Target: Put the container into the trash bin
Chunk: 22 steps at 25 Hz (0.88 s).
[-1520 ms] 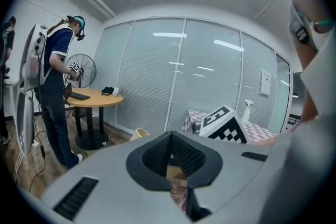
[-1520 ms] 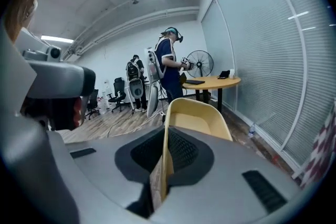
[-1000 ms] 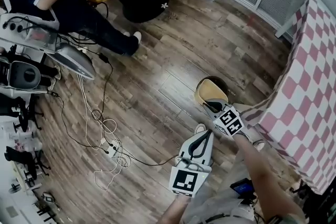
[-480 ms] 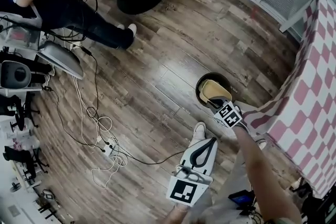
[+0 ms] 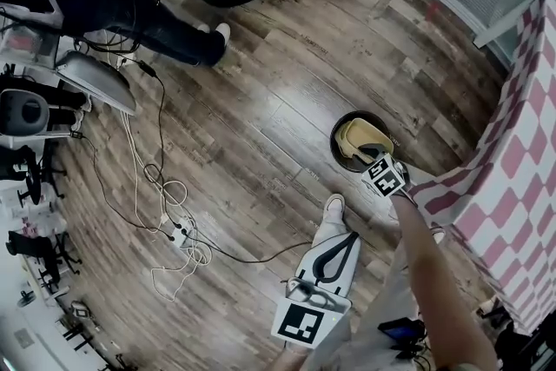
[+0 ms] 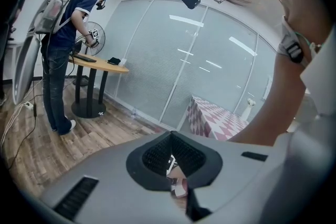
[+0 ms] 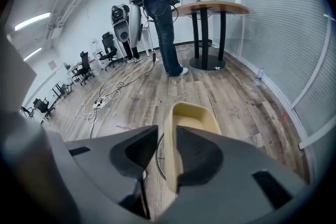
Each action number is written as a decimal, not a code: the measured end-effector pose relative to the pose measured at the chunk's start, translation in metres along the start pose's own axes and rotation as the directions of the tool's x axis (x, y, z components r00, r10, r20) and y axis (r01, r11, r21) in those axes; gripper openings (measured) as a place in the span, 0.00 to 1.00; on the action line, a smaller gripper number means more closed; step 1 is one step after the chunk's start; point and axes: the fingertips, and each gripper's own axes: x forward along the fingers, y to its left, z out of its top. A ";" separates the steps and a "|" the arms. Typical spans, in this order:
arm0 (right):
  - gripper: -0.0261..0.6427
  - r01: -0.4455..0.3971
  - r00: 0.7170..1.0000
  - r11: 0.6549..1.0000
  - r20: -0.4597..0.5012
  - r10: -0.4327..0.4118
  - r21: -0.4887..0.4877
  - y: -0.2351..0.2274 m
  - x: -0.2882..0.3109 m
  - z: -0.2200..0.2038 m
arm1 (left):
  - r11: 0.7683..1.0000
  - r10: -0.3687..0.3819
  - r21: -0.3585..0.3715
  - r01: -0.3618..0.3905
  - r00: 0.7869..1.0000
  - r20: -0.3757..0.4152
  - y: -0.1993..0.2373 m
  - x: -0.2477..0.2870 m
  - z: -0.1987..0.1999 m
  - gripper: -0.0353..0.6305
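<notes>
Lowered since the earlier frame, the right gripper (image 5: pixel 369 159) is opening its jaws around the beige container (image 5: pixel 363 137) wall, with the trash bin (image 5: pixel 340 128) just below. If it is released tilted, the container could be caught on the rim. The left gripper (image 5: pixel 347 239) is held with its jaws together.

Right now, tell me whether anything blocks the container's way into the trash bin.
Nothing visible does. The container hangs within the rim of the trash bin, with only bare floor around it. The right gripper has its jaws opening, with the container's wall between them.
</notes>
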 end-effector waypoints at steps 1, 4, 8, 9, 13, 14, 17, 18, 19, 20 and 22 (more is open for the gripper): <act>0.23 0.007 1.000 1.000 -0.012 -0.007 0.012 -0.001 0.002 -0.004 | 1.000 -0.002 0.000 0.002 1.000 -0.004 -0.001 0.000 -0.001 0.06; 0.28 0.017 0.998 1.000 -0.061 -0.016 0.018 -0.004 0.004 -0.017 | 1.000 -0.006 -0.004 0.006 1.000 -0.006 -0.002 -0.001 -0.002 0.06; 0.29 0.000 0.994 1.000 -0.107 -0.004 -0.029 0.005 0.002 -0.029 | 1.000 -0.006 -0.007 0.006 1.000 -0.015 -0.003 -0.001 -0.006 0.06; 0.29 -0.004 0.994 0.999 -0.113 -0.001 -0.039 0.008 0.000 -0.030 | 1.000 -0.008 -0.006 0.008 1.000 -0.017 -0.004 -0.001 -0.007 0.06; 0.27 -0.022 0.992 0.999 -0.128 0.015 -0.049 0.017 -0.007 -0.030 | 1.000 -0.011 -0.007 0.011 1.000 -0.014 -0.007 -0.001 0.000 0.06; 0.26 -0.028 0.991 0.998 -0.135 0.021 -0.048 0.019 -0.011 -0.030 | 1.000 -0.013 -0.006 0.013 1.000 -0.013 -0.009 -0.001 0.003 0.06; 0.20 -0.029 0.991 0.998 -0.133 0.022 -0.052 0.024 -0.023 -0.024 | 1.000 -0.018 0.002 0.018 1.000 -0.012 -0.015 -0.002 0.012 0.06; 0.17 -0.025 0.992 0.998 -0.123 0.019 -0.051 0.025 -0.028 -0.020 | 1.000 -0.017 0.006 0.017 1.000 -0.010 -0.017 -0.002 0.015 0.06; 0.14 -0.022 0.994 0.999 -0.111 0.016 -0.049 0.027 -0.033 -0.015 | 1.000 -0.014 0.008 0.014 1.000 -0.009 -0.018 -0.002 0.017 0.06; 0.11 -0.020 0.995 0.999 -0.096 0.016 -0.049 0.030 -0.039 -0.010 | 1.000 -0.012 0.008 0.012 1.000 -0.007 -0.019 -0.002 0.020 0.06; 0.05 -0.026 0.997 0.998 -0.067 0.022 -0.055 0.038 -0.052 0.001 | 1.000 -0.010 0.006 0.010 1.000 0.007 -0.022 -0.003 0.028 0.06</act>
